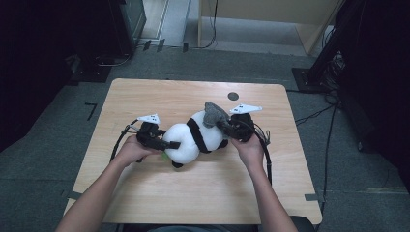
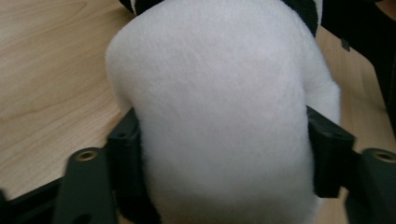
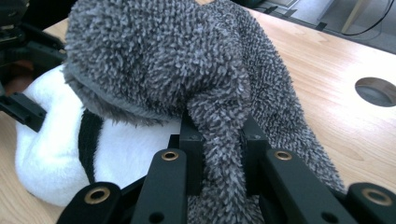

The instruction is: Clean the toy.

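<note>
Tongs clamp: left tongs (image 1: 170, 144) on plush panda (image 1: 193, 137), right tongs (image 1: 223, 124) on grey cloth (image 1: 212, 115).

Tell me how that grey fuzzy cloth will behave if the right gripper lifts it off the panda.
The grey cloth will probably hang limp: it already folds and drapes over the plush panda. It looks light for its bulk. Its shaggy pile, pinched in the right gripper, should resist slipping, though it may drag on the plush.

this looks like a lab or recording room; a bare wooden surface (image 1: 145, 96) stands on grey carpet (image 1: 58, 145). black equipment stands (image 1: 333, 43) and loose cables (image 1: 314, 115) ring it.
</note>
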{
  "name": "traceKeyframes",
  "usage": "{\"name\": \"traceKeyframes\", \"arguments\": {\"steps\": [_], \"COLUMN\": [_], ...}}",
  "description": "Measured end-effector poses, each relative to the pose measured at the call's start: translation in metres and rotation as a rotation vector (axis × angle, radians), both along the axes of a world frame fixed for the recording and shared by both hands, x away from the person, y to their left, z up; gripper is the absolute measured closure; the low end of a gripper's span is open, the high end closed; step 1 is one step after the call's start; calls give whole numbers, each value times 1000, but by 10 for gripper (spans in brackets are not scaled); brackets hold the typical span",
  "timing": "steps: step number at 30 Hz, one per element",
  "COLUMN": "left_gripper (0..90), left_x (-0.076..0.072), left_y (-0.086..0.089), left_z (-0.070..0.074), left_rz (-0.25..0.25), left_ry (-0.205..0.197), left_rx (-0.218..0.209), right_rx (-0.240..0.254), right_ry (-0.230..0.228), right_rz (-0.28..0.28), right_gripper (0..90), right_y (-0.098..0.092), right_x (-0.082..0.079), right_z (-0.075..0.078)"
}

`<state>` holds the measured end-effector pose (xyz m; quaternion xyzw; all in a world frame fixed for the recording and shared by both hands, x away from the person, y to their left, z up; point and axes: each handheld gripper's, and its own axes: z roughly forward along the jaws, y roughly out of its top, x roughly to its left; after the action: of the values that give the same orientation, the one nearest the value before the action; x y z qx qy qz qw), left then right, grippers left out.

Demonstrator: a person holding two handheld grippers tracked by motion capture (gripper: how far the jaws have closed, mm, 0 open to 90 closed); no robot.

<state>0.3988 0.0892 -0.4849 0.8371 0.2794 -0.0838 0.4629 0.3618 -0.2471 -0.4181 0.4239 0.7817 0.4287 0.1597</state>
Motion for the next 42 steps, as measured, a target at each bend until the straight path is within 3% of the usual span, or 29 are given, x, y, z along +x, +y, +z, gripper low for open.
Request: {"name": "traceKeyframes", "arguments": {"steps": [5, 7, 12, 14, 17, 20, 23, 26, 29, 32, 36, 42], "left_gripper": [474, 496, 532, 535, 531, 525, 522, 519, 520, 524, 525, 527], "left_x": [-4, -5, -9, -11, -17, -20, -21, -22, -25, -25, -23, -22], "left_y": [-2, -4, -10, -12, -16, -19, -24, -28, -32, -33, -31, -33], "left_z": [6, 10, 23, 29, 39, 38, 33, 28, 30, 29, 25, 22], "left_rz": [33, 57, 103, 141, 221, 290, 327, 339, 362, 366, 386, 400], "left_ry": [20, 47, 23, 24, -9, -11, 7, 38, 18, 22, 79, 110], "left_rx": [-19, -30, -84, -123, -159, -188, -172, -186, -189, -192, -212, -181], "right_rx": [30, 38, 81, 93, 102, 101, 100, 73, 34, 33, -3, -59], "right_ry": [8, 9, -23, -38, -55, -61, -39, -20, -8, -13, -33, -53], "right_rz": [-32, -51, -63, -58, -32, 17, 89, 147, 175, 201, 221, 250], "right_gripper": [776, 776, 776, 776, 776, 777, 776, 777, 782, 788, 790, 794], "right_y": [-10, -16, -26, -26, -18, 0, 25, 53, 74, 86, 97, 104], "right_x": [0, -2, -11, -16, -22, -29, -35, -40, -43, -50, -56, -58], "right_z": [4, 8, 25, 33, 42, 44, 38, 26, 10, -3, -12, -29]}}
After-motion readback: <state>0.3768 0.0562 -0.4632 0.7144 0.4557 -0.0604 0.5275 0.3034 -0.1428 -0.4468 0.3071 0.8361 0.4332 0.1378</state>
